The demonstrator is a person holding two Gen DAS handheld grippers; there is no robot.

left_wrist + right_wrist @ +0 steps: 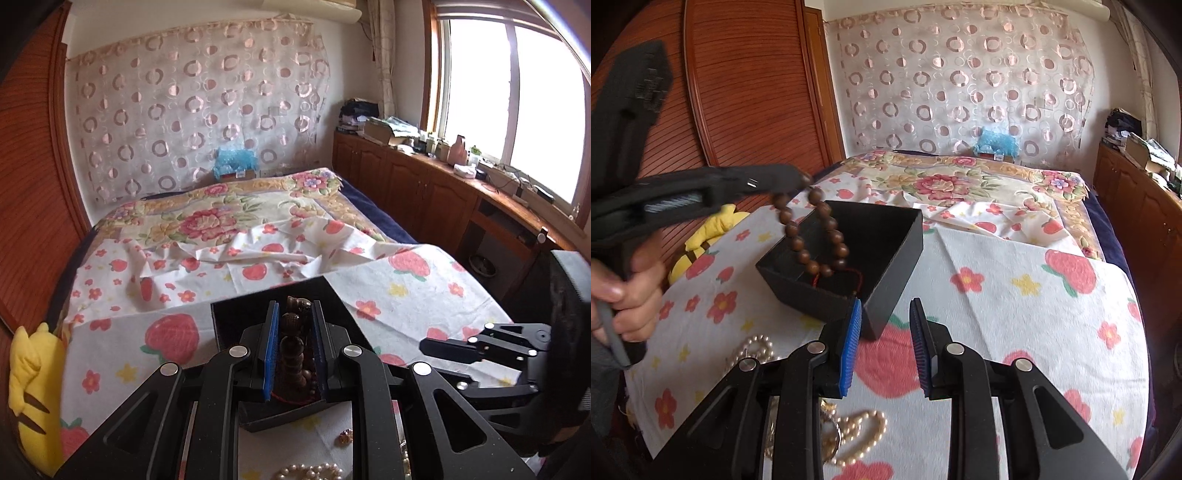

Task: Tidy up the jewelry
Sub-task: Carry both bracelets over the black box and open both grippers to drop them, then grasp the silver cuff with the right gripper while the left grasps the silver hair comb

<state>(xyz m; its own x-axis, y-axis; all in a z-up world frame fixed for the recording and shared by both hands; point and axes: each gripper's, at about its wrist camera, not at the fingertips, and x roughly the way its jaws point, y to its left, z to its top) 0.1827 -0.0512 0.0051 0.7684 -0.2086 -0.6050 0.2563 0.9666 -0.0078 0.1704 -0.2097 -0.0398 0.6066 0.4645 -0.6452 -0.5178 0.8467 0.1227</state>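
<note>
Dangling brown wooden bead bracelet (812, 236) over open black box (897, 251).
L gripper (293, 347) clamped on beads, frame centre; R gripper (884, 347) pads apart, lower centre.

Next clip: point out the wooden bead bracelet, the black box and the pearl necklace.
wooden bead bracelet (798, 242): right wrist view, a bead on the hanging loop's left side.
black box (895, 262): right wrist view, its outer right wall.
pearl necklace (864, 430): right wrist view, pearls on its near loop.

No readable text, label, brand or number was found in either view. Small packages by the window were too blurred to be read.
</note>
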